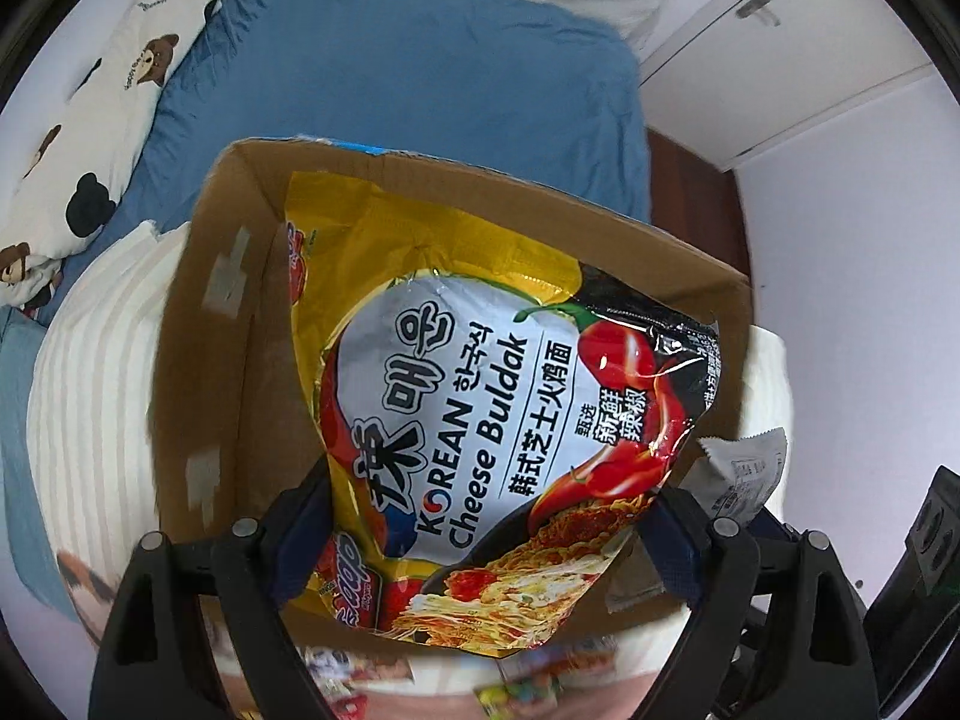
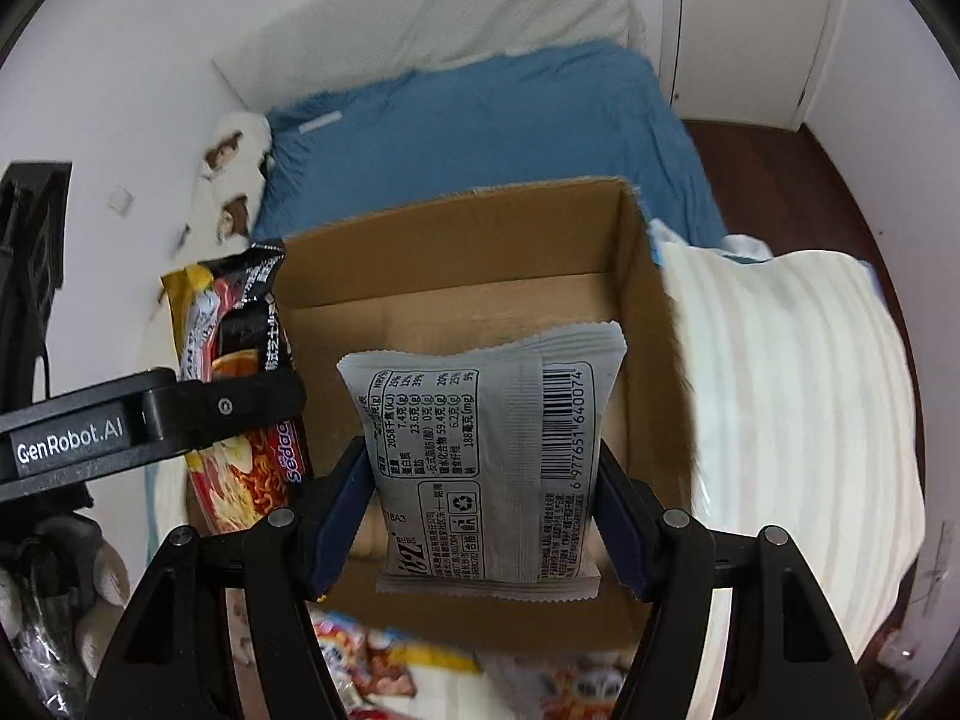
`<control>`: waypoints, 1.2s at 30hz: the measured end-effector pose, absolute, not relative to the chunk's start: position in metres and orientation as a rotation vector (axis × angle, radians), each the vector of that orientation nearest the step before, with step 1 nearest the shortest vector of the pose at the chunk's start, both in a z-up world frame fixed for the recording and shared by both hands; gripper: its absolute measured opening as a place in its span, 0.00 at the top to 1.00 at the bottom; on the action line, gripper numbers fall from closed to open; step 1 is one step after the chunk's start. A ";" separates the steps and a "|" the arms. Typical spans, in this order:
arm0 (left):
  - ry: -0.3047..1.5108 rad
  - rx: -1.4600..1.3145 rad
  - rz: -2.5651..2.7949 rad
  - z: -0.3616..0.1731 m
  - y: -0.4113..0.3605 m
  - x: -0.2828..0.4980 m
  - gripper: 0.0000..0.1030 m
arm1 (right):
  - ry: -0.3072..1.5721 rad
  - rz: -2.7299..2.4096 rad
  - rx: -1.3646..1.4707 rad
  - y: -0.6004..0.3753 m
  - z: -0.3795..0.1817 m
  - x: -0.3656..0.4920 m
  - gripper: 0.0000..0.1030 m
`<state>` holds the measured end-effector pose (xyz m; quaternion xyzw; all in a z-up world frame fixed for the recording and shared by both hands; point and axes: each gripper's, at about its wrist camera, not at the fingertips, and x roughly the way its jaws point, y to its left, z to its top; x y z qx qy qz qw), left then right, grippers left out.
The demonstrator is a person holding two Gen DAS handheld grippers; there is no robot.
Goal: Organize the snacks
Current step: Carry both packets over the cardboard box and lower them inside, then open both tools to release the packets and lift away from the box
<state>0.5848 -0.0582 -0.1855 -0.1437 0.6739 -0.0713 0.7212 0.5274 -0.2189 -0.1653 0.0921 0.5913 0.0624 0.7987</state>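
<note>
Item 1: noodle packet. Glossy plastic film, yellow and red print, flat and pillow-shaped, crinkled at the edges. Clamped by its lower sides in the left gripper, hanging over the open cardboard box.

Item 2: grey packet. Matte grey wrapper, rectangular, puffed, with serrated end seams, a barcode and a nutrition table. Pinched between the blue pads of the right gripper, also held above the box, whose interior looks empty in the right wrist view.

Item 3: cardboard box. Brown corrugated board, rough cut rims, tape patches on one wall, flaps open. Rests on soft bedding: a striped cream cushion beside it, a blue sheet behind.

Item 4: loose snacks, bright wrappers, blurred, lying near the box's close edge.

Risks, judged:
- Both packets are slick film; either could slip from the pads before it is inside.
- The two grippers sit close together over one opening; a collision could knock a packet outside.
- The box stands on yielding bedding; a push on its wall could tip it.
- Firm pressure may crush brittle contents.
</note>
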 end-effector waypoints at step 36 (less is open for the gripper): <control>1.348 -0.050 -0.147 -0.197 -0.069 0.567 0.08 | 1.369 0.076 0.098 -0.206 -0.234 0.544 0.07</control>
